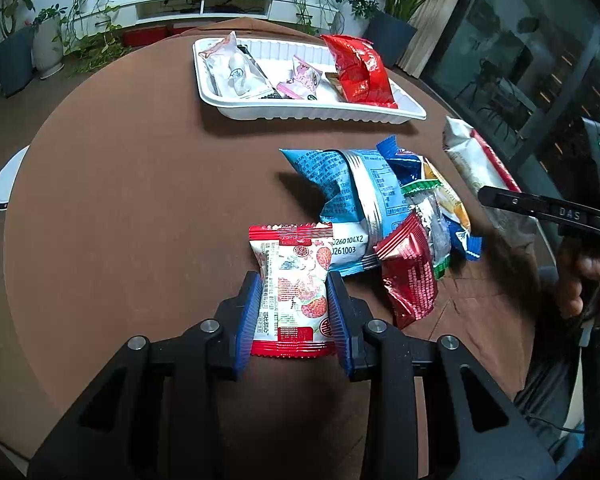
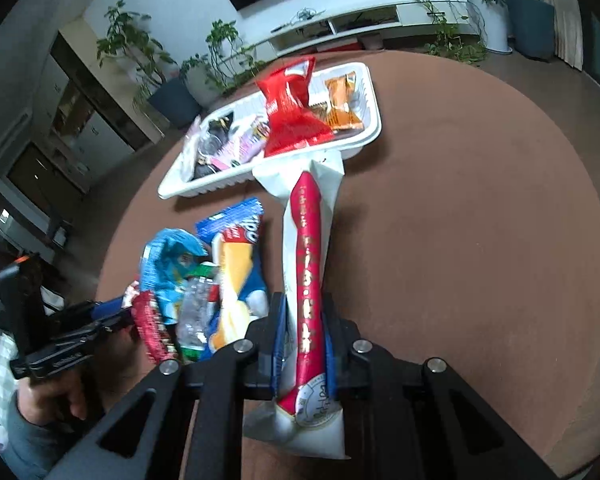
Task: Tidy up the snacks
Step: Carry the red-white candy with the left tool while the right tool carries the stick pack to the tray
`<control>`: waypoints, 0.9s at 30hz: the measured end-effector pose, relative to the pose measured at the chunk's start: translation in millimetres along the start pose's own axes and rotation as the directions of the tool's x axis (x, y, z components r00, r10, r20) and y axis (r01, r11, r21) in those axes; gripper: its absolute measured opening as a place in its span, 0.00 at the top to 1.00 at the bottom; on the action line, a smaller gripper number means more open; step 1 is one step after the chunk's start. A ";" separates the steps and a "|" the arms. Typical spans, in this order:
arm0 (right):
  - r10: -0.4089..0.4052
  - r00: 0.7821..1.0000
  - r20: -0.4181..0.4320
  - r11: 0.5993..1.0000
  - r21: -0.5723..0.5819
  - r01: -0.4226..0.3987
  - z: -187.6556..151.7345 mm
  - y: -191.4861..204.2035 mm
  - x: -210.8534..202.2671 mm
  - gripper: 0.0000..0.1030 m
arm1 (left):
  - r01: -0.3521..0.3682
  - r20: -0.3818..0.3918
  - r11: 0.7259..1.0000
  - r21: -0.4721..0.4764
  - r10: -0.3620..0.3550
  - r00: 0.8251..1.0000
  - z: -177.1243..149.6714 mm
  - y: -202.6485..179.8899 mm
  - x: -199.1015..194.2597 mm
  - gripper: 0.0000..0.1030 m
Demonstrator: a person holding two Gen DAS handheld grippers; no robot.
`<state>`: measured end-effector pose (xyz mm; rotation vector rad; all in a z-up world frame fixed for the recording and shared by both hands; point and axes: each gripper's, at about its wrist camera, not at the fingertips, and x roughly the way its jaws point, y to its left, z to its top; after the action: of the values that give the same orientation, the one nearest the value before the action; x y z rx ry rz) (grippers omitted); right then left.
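Note:
My left gripper is shut on a red-and-white strawberry snack packet, held just left of the loose snack pile on the brown round table. My right gripper is shut on a long white packet with a red stripe, its far end pointing at the white tray. The same long packet shows at the right of the left wrist view. The white tray at the back holds a red bag and several small packets.
The pile holds a light-blue bag, a dark-blue packet, a dark red packet and a clear green-edged one. Potted plants and a white shelf stand beyond the table. A white chair back sits at the left edge.

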<state>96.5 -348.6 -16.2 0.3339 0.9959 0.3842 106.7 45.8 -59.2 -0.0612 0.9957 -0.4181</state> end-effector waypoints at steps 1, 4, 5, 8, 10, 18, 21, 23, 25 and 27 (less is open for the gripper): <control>0.013 1.000 0.010 1.000 0.006 -0.013 -1.9 0.5 -5.0 0.83 | 0.002 0.004 1.000 -0.004 -0.002 1.000 -0.2 0.3 -1.2 0.70; 0.029 0.999 0.030 0.999 0.016 -0.029 -4.2 1.5 -13.6 0.83 | 0.011 0.014 1.000 -0.015 -0.010 1.000 -0.4 1.6 -4.4 0.70; 0.030 0.999 0.035 0.999 0.021 -0.031 -5.0 0.6 -16.0 0.83 | 0.014 0.017 1.000 -0.018 -0.014 1.000 -0.3 1.7 -5.6 0.70; 0.031 0.998 0.048 0.998 0.044 -0.034 -4.4 -4.3 -20.3 0.83 | 0.023 0.032 0.999 -0.026 -0.022 0.999 1.3 2.4 -11.6 0.70; 0.023 0.998 0.059 0.998 0.059 -0.027 -2.9 -9.1 -23.5 0.83 | 0.028 0.048 0.999 -0.033 -0.027 0.998 4.4 4.1 -18.3 0.70; -0.021 0.992 0.128 0.993 0.121 0.006 24.0 -27.1 -42.6 0.83 | 0.026 0.132 0.999 -0.028 -0.022 0.991 48.6 9.6 -44.2 0.70; -0.027 0.988 0.153 0.993 0.115 0.009 45.6 -24.1 -50.2 0.83 | 0.022 0.172 1.000 -0.010 -0.020 0.985 78.2 6.0 -50.1 0.70; -0.025 0.984 0.174 0.995 0.098 0.008 63.2 -15.9 -54.2 0.83 | 0.021 0.190 1.000 0.001 -0.020 0.982 99.6 3.6 -50.9 0.70; -0.012 0.980 0.197 0.997 0.074 -0.003 82.5 -4.5 -56.5 0.83 | 0.017 0.203 1.000 0.015 -0.019 0.979 122.9 0.4 -48.6 0.70; 0.007 0.977 0.213 0.999 0.043 -0.017 102.6 11.2 -54.9 0.83 | 0.017 0.212 1.000 0.020 -0.021 0.977 143.2 -1.6 -44.6 0.70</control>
<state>156.1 -373.7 81.2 0.4127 0.7934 0.3298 203.2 41.0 55.5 -0.0971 0.7815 -0.4287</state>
